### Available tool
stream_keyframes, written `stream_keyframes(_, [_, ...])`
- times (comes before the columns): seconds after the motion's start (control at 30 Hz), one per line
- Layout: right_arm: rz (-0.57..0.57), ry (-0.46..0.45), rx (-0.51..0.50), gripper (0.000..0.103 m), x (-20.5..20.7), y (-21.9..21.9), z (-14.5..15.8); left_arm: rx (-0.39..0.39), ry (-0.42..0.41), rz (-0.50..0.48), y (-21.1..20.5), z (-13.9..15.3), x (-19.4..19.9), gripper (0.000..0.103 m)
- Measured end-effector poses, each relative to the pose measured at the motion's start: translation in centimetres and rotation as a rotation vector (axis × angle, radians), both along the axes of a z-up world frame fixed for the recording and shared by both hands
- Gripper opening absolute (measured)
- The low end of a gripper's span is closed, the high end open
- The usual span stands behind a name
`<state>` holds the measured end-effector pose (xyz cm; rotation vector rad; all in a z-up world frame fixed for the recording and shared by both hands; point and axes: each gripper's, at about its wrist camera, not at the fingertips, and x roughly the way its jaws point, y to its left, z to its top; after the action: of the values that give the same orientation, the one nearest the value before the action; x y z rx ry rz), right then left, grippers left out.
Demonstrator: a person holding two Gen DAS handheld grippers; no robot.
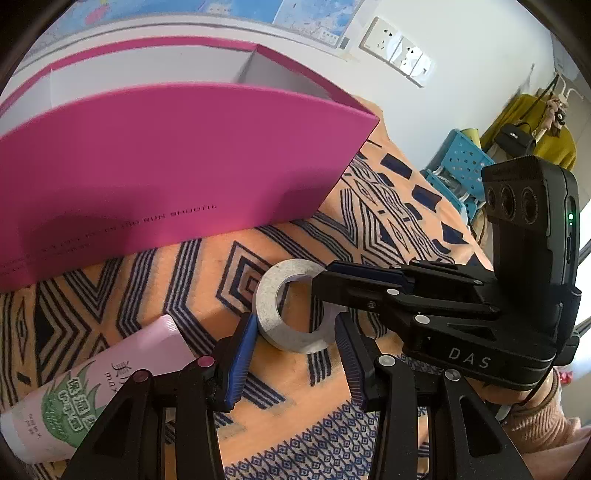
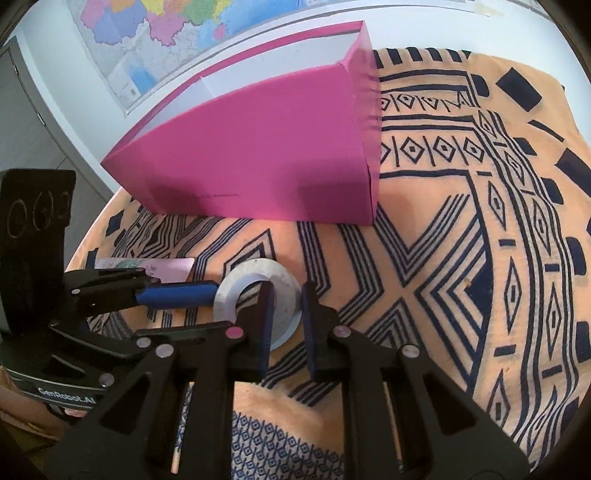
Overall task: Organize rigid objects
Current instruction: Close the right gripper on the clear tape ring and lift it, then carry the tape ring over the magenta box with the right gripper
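Both grippers, left and right, are clamping opposite sides of 1 grey tape roll lying on patterned orange cloth before a pink box.

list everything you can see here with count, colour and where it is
tape roll: 1, grey-white, flat on the cloth in front of the box, between both grippers
box: 1, magenta outside, white inside, open top, behind the roll
tube: 1, pink with green print, lying on the cloth left of the roll
cloth: 1, orange with dark blue pattern, under everything
map: 1, multicoloured, on the wall behind the box
left gripper: 1, black with blue pads, jaws astride the roll
right gripper: 1, black, one finger inside the roll's hole, one outside, over its wall
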<state>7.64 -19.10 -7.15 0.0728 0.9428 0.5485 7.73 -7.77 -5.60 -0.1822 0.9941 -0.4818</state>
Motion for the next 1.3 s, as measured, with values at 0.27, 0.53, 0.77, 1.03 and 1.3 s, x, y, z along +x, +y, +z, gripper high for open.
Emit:
stream_keyframes(0.27, [0.007,-0.040,0.018,0.017,-0.5,0.0,1.5,0.001,-0.051,0.006,0.5,1.9,-0.4,0.044])
stream_keyframes(0.53, [0.016,-0.097,0.029,0.017,-0.9,0.2,3.7,0.011,-0.117,0.003,0.6,4.1,-0.7,0.044])
stream_keyframes(0.77, [0.020,-0.145,0.036,0.017,-0.9,0.4,5.6,0.012,-0.155,0.005,0.6,5.5,-0.7,0.044])
stream_keyframes(1.03, [0.030,-0.181,0.037,0.017,-1.0,0.6,6.9,0.011,-0.182,0.008,0.7,6.4,-0.6,0.044])
stream_keyframes(1.3, [0.032,-0.204,0.034,0.017,-1.0,0.7,7.7,0.016,-0.213,0.010,0.6,7.2,-0.6,0.044])
